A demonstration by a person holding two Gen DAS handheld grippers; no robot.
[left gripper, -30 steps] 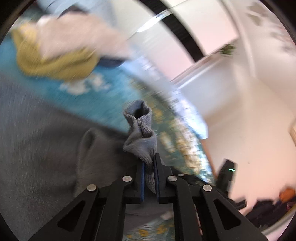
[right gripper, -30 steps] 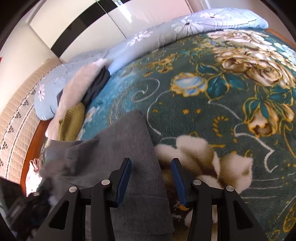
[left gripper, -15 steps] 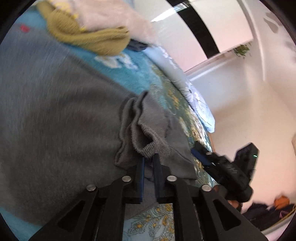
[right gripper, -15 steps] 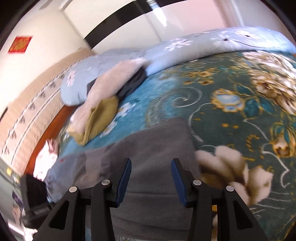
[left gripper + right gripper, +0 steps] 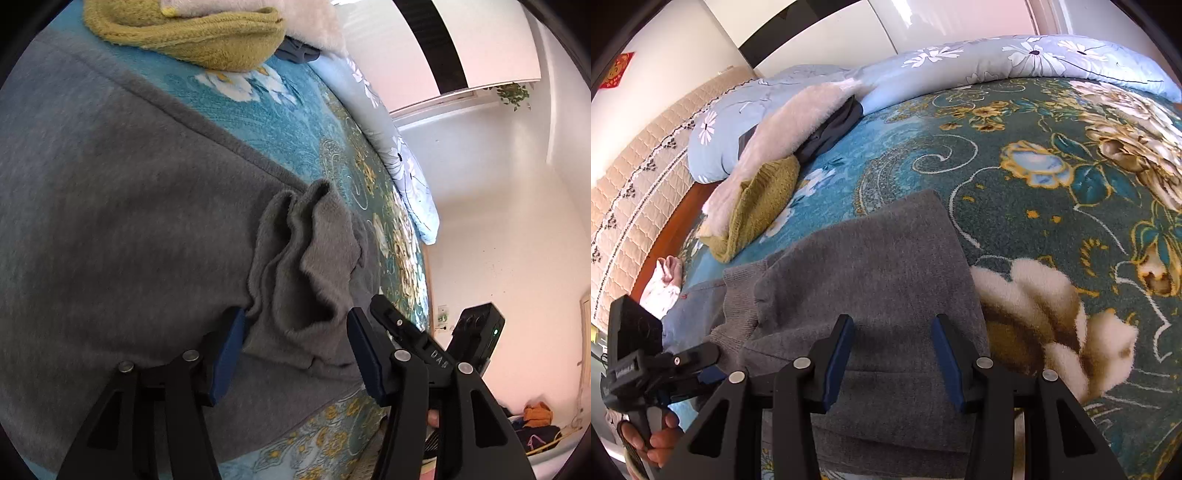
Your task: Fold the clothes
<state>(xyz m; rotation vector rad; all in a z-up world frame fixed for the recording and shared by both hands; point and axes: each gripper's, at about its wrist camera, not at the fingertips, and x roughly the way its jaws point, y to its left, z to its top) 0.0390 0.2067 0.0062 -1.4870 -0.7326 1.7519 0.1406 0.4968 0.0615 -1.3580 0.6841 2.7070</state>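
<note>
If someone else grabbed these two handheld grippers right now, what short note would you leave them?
Left gripper: jaws opening, letting go of the bunched cuff, which lies between the pads on top of the grey sweater.
Right gripper: open, empty, above the sweater's near edge.
Things: the sweater lies on the floral blanket; a pile of clothes sits near the pillow.
Done: one sleeve laid across the body.
Left: smooth that crumpled cuff, fold the rest, probably add it to the pile.
</note>
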